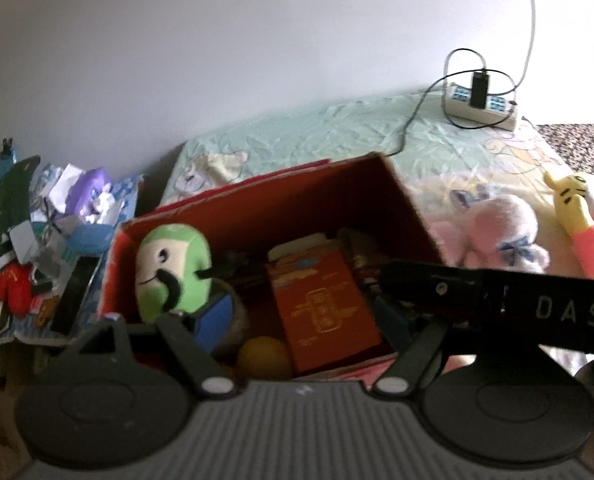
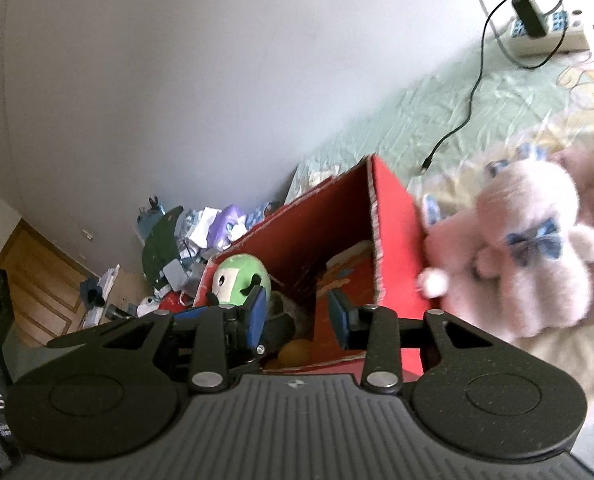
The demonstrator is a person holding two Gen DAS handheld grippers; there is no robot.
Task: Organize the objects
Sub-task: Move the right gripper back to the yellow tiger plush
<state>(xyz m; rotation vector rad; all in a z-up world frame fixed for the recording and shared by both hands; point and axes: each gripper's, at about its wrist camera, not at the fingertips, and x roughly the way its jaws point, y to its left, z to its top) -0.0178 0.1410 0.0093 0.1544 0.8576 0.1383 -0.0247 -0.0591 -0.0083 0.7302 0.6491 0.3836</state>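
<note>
With both hand-held grippers above the open red cardboard box (image 2: pixel 393 236) on the bed, the right hand-held gripper (image 2: pixel 297 318) empty and parted, the left hand-held gripper (image 1: pixel 297 316) unreadable, I judge the fluffy pink plush rabbit (image 2: pixel 537 248), right of the box, best gripped mid-body.

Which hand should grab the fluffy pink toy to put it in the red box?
Probably the right gripper. The pink plush toy lies beside its right finger, just outside the red box, and nothing shows between its blue pads. The left gripper points into the box, toward the green plush.
</note>
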